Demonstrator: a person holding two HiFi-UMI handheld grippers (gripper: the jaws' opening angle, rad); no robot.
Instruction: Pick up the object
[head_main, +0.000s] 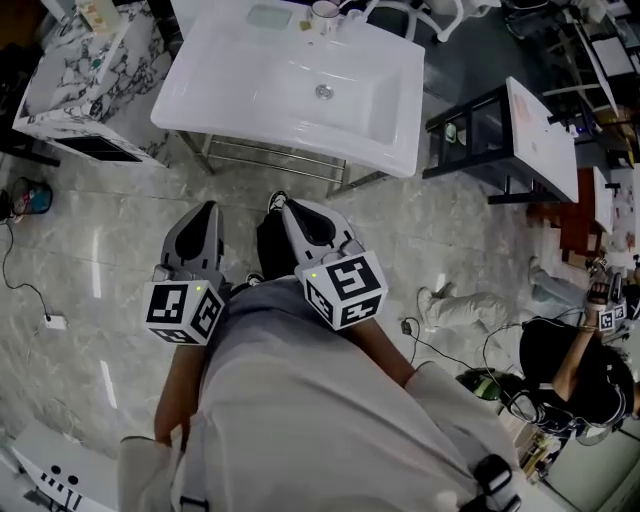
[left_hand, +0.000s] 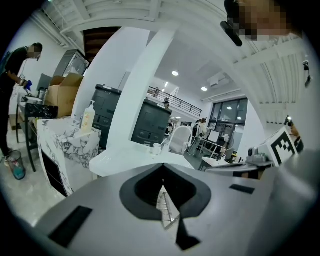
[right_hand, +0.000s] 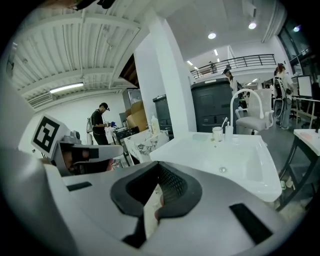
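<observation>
A white sink basin (head_main: 398, 118) stands on a metal frame ahead of me. On its far edge stands a white cup (head_main: 325, 12) holding a toothbrush, with a small bottle (right_hand: 227, 130) beside it. The cup (right_hand: 216, 133) also shows in the right gripper view, well beyond the jaws. My left gripper (head_main: 208, 208) and right gripper (head_main: 284, 204) hang side by side over the floor, short of the sink's near edge. In each gripper view the jaws meet at the tips, left gripper (left_hand: 162, 165) and right gripper (right_hand: 160, 164), both shut with nothing between them.
A marble-patterned cabinet (head_main: 75, 85) with a soap dispenser (left_hand: 88, 116) stands left of the sink. A black-framed table (head_main: 520, 140) stands to its right. A person (head_main: 580, 370) crouches at the right among cables; a cable and plug (head_main: 52, 320) lie on the floor at the left.
</observation>
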